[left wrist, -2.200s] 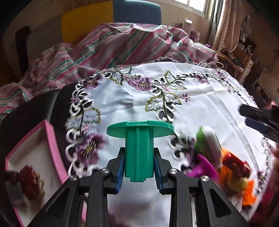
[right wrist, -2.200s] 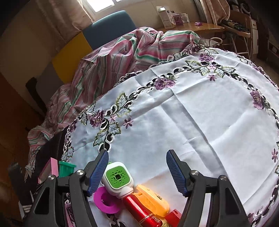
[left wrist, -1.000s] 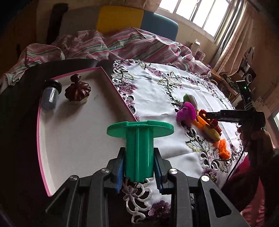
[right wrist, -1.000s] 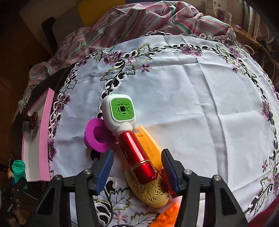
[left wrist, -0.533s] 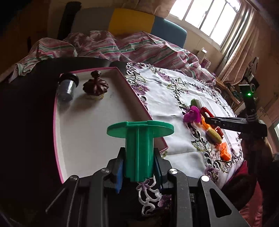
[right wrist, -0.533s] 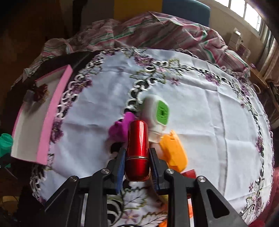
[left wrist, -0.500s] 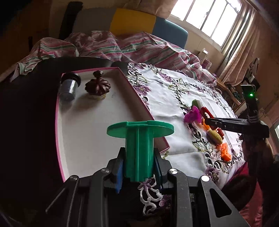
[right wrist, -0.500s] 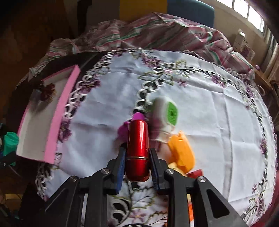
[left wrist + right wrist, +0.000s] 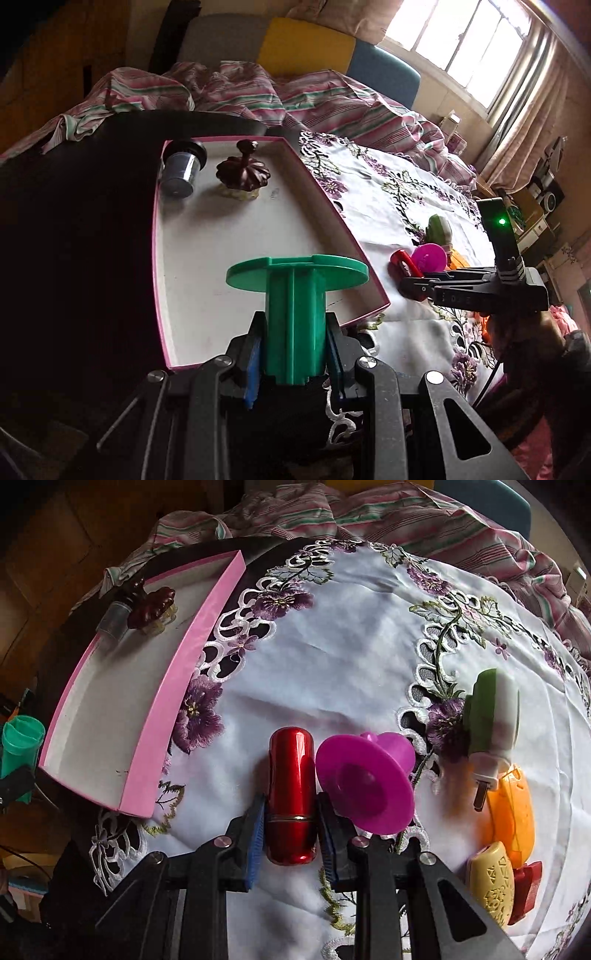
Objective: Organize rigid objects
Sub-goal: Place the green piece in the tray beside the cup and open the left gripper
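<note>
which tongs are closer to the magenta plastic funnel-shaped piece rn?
Right. The right tongs, clamped on a red metallic cylinder, sit right beside the magenta funnel. The left tongs hold a green spool beyond the pink tray.

White embroidered tablecloth (image 9: pixel 351 657) with purple flowers covers the round table. Striped pink-green cloth (image 9: pixel 295 96) bunched at far edge. Beyond it, a seat back in grey, yellow (image 9: pixel 306 48) and blue panels. Window (image 9: pixel 461 40) with beige curtain (image 9: pixel 535 103) far right.

Green spool (image 9: pixel 295 317) in left gripper (image 9: pixel 293 363) jaws
</note>
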### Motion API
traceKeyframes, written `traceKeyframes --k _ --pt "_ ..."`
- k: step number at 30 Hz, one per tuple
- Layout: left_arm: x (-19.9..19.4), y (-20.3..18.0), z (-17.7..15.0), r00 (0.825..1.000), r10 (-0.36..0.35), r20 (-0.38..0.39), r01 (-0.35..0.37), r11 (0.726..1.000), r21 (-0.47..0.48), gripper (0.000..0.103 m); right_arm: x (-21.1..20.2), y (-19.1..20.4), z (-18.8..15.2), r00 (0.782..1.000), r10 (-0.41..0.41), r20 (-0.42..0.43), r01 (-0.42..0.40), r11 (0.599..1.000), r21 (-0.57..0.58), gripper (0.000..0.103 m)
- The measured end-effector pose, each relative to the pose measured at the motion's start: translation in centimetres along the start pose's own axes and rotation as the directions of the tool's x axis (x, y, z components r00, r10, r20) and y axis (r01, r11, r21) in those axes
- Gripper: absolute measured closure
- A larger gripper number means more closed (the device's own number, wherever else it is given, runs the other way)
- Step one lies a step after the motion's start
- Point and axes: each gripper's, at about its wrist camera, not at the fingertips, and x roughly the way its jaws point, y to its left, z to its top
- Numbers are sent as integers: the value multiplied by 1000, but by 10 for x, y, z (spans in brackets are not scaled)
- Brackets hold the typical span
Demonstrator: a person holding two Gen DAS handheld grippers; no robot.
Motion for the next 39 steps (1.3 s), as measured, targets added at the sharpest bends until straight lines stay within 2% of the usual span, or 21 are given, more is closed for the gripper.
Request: traceKeyframes --k 13,22,27,39 --pt "4 16 0 999 44 -6 -44 998 -45 73 4 1 -3 1000 1 23 -1 1000 -3 73" --pt "23 41 49 995 99 18 -96 990 -105 73 6 10 2 999 -28 26 29 999 -40 74" --pt "42 55 72 988 151 -2 -150 981 -126 73 3 7 -1 999 -29 28 30 998 -47 74" --pt "72 64 84 975 218 -38 -221 968 -116 73 3 10 -2 999 -40 32 42 997 -64 74"
